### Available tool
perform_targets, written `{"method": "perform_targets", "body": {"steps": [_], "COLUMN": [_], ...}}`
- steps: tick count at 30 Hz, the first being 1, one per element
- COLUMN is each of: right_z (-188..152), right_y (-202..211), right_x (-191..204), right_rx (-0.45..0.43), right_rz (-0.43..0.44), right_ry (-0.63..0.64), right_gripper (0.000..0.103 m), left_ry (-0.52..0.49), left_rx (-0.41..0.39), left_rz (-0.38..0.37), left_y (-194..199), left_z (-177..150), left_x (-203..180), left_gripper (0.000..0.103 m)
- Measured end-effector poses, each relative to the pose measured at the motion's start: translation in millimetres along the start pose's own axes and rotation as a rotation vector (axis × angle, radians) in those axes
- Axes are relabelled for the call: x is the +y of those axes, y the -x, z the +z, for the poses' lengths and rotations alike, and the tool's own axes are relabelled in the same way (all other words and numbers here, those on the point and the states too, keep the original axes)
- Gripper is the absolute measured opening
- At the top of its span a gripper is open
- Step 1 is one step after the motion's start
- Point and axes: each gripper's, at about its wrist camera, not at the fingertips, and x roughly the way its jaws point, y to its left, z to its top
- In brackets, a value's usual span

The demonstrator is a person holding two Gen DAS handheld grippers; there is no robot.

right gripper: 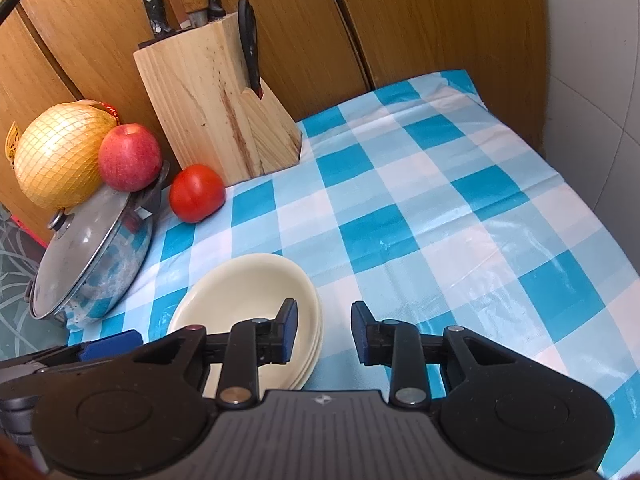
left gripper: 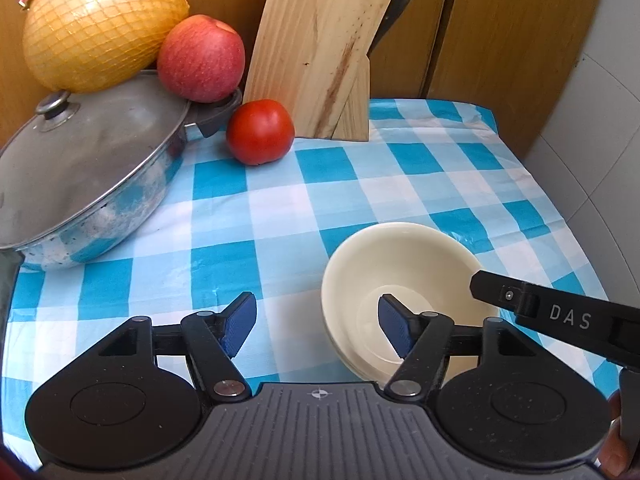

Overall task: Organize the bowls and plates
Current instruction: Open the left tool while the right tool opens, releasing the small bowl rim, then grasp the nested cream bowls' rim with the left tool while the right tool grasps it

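Left gripper [left gripper: 316, 326] jaws open astride bowls [left gripper: 404, 276] rim | right gripper [right gripper: 324, 330] jaws apart, empty

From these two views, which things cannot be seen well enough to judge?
- How many dishes are in the cream stack: right wrist view, near side hidden by the right gripper.
- Knife blades: both views, sunk in the knife block.
- Pot contents: lid covers them.

Cream round bowls [left gripper: 404, 272] sit stacked on the blue-and-white checked tablecloth [left gripper: 420, 184]. Near its far left corner: a red tomato [left gripper: 260, 131], a pinkish-red apple [left gripper: 200, 58], a yellow-netted pomelo [left gripper: 100, 24], a grey lidded steel pot [left gripper: 88, 176], a pale wooden knife block [left gripper: 320, 52].
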Motion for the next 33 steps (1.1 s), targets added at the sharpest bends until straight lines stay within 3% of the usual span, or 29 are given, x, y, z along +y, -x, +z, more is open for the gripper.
{"method": "perform_targets", "body": {"steps": [33], "right_z": [1], "right_y": [-15], "right_x": [-1], "right_rx": [0.034], "right_rz": [0.012], "right_ry": [-0.056], "right_gripper": [0.032], "left_ry": [0.001], "left_rx": [0.054], "left_rz": [-0.033], "left_y": [-17], "left_z": [-1], "left_x": [-3], "left_gripper": [0.077]}}
